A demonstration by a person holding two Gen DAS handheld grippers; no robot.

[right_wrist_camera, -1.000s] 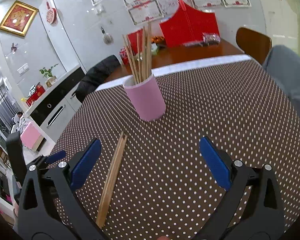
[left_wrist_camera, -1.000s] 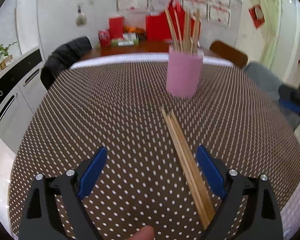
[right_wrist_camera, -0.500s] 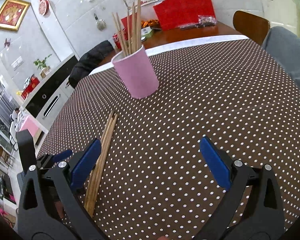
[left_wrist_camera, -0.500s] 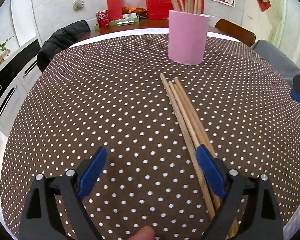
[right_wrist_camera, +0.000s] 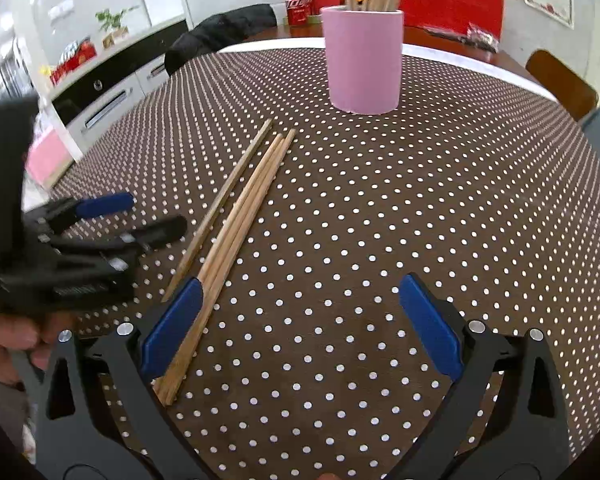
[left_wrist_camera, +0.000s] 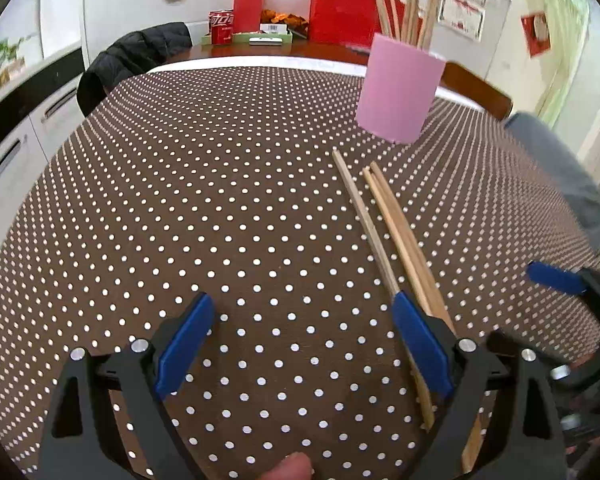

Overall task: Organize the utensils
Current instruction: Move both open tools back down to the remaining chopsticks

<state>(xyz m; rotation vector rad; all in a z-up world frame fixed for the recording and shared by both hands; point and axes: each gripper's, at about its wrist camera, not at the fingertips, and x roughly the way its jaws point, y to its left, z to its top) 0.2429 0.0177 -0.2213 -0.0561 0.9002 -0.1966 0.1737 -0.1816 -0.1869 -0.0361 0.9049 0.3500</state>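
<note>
Several wooden chopsticks (left_wrist_camera: 384,216) lie loose on the dotted brown tablecloth (left_wrist_camera: 220,200), pointing toward a pink cup (left_wrist_camera: 398,88) that holds more chopsticks upright. My left gripper (left_wrist_camera: 304,320) is open and empty, low over the cloth, with the chopsticks passing under its right finger (left_wrist_camera: 418,338). My right gripper (right_wrist_camera: 300,312) is open and empty; the chopsticks (right_wrist_camera: 244,208) run under its left finger (right_wrist_camera: 172,326), and the pink cup (right_wrist_camera: 363,60) stands ahead. The left gripper also shows in the right wrist view (right_wrist_camera: 100,216), just left of the chopsticks.
A dark jacket (left_wrist_camera: 132,56) hangs over a chair at the far left of the table. A wooden chair back (right_wrist_camera: 560,80) stands at the far right. Red boxes and a can (left_wrist_camera: 220,26) sit on a further table. White cabinets (right_wrist_camera: 100,96) line the left wall.
Both grippers have dropped lower and closer to the loose chopsticks. The right gripper has swung left, so the chopsticks and the left gripper now fill more of its view. Both stay open.
</note>
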